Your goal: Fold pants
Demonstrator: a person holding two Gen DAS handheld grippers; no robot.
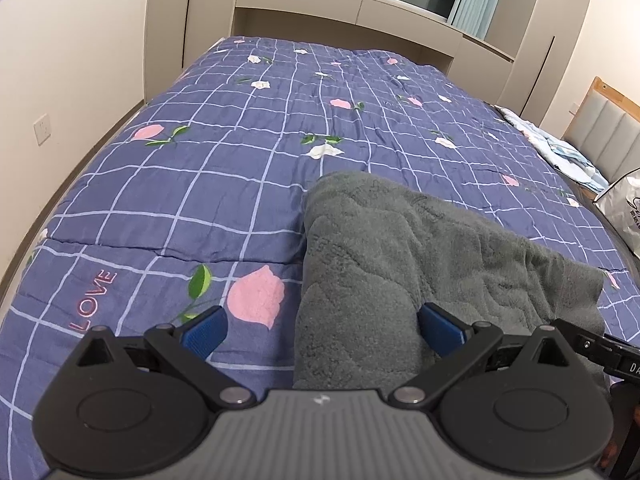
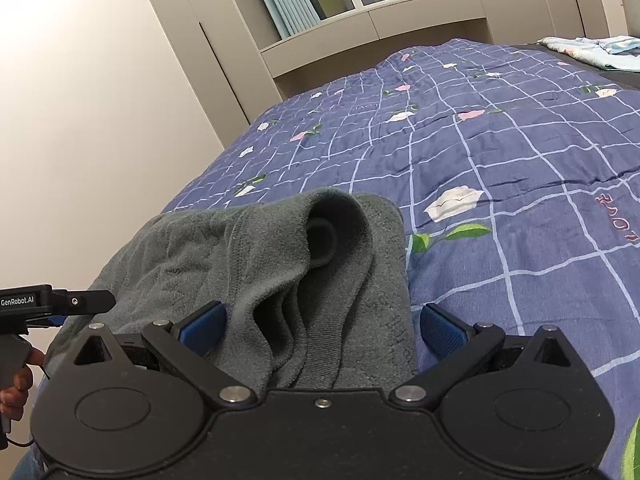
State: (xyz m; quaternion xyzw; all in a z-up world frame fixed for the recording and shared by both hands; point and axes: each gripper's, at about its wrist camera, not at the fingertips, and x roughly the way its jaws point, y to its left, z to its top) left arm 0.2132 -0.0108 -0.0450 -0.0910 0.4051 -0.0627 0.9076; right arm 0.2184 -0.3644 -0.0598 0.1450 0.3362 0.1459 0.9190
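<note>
While hovering low over the quilt (image 1: 200, 184), keeping both sets of tongs spread apart and gripping nothing. Left gripper (image 1: 322, 334) straddling the near left edge of the pants (image 1: 380, 280), one blue pad (image 1: 440, 330) sitting on the grey fleece, the other over the quilt. Right gripper (image 2: 322, 332) straddling the pants (image 2: 320, 264) at their near right edge, tilting a little. Catching, from the right camera only, an open tube-like end (image 2: 324, 236) of the pants gaping toward the lens, plus fingers (image 2: 18, 380) on the other tool's handle at the quilt's near left corner. Showing, from the left camera only, a padded headboard (image 1: 600, 140) and a bag (image 1: 624, 208) beyond the quilt's right side. Lying bunched on the quilt's near edge, long axis slanting away toward the right.
</note>
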